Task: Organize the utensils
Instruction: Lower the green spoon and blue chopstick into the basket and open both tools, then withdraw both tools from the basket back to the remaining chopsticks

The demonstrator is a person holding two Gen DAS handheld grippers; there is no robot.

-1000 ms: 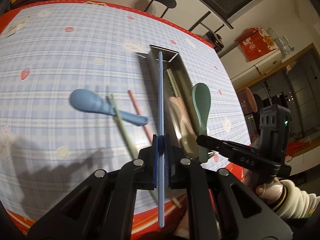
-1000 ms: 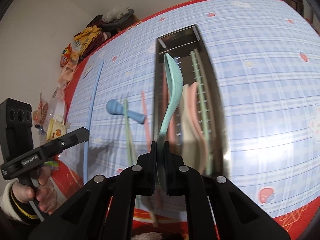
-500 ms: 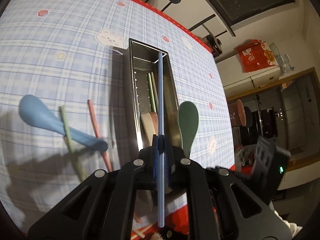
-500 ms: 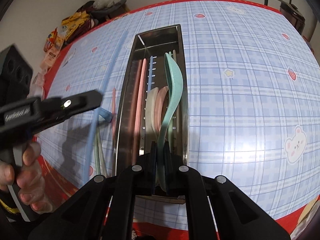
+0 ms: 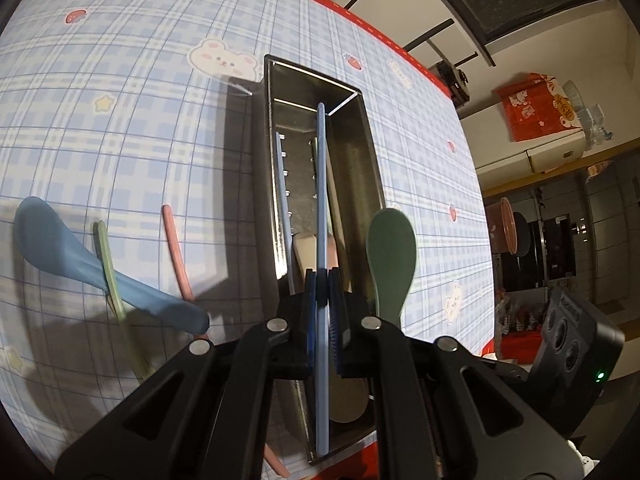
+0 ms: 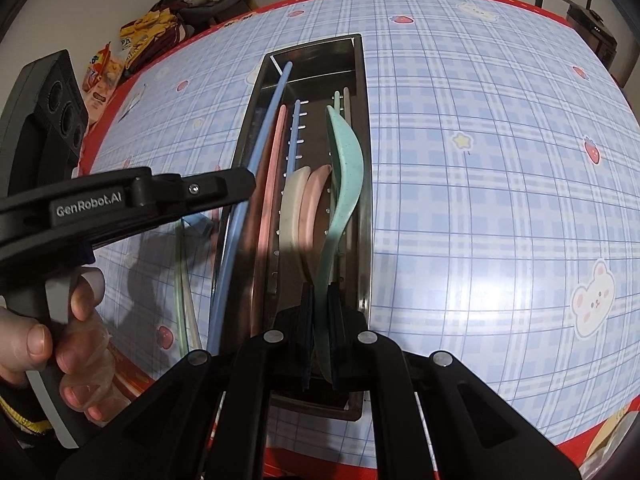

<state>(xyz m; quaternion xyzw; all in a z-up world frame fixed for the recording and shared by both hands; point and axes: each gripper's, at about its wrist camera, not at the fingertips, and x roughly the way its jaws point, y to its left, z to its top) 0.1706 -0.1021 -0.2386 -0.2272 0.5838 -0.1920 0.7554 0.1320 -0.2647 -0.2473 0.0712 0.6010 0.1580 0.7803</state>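
Both fingers clamped: left gripper [image 5: 321,280] on blue chopstick [image 5: 321,184], right gripper [image 6: 320,308] on green spoon [image 6: 345,168].

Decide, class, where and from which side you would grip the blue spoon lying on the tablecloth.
Grip the blue spoon by its narrow handle end, nearest the metal tray, coming from above with the fingers across the handle. The bowl is broad and rounded, and a green chopstick crosses the neck, so the free handle end is likely the cleanest hold.
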